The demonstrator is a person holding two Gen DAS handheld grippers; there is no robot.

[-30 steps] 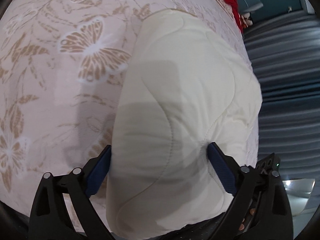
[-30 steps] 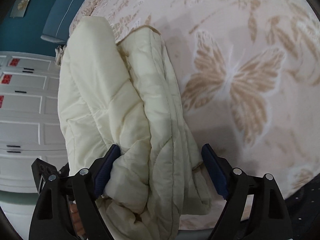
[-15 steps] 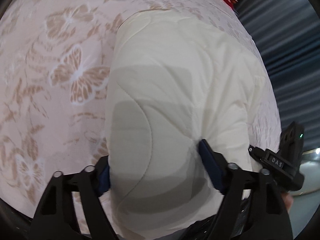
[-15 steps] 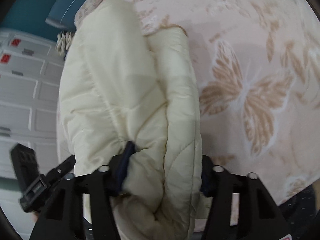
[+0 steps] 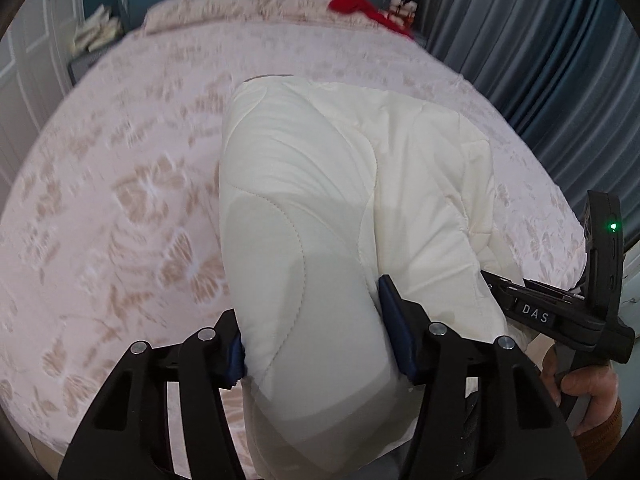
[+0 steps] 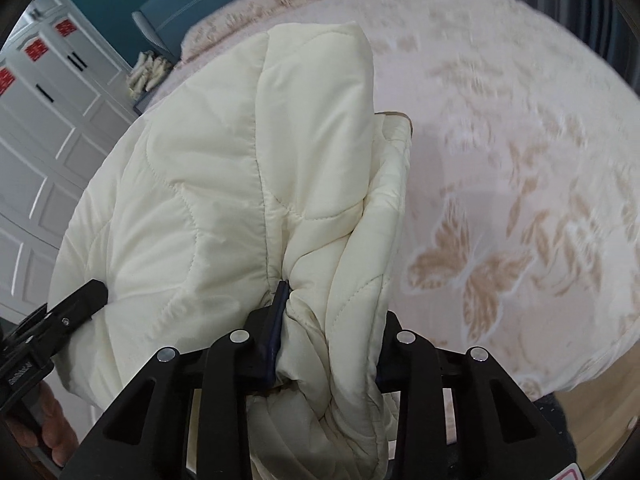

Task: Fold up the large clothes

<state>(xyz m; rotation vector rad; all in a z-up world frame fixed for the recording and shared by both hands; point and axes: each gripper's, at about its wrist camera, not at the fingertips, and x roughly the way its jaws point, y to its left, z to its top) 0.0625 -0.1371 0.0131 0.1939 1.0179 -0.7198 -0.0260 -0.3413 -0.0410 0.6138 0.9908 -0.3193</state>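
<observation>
**Quilted jacket bundle pinched at both ends over bed**

Bundle grip explains the pose: the left gripper (image 5: 316,328) is clamped on one end of the cream quilted jacket (image 5: 344,208), the right gripper (image 6: 328,340) squeezed on the bunched other end, keeping the folds together above the butterfly-print bed (image 5: 120,184), probably for carrying.

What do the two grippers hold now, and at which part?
Both hold the cream quilted jacket. The left gripper clamps its near folded end; the right gripper pinches a bunched fold at the near edge.
</observation>
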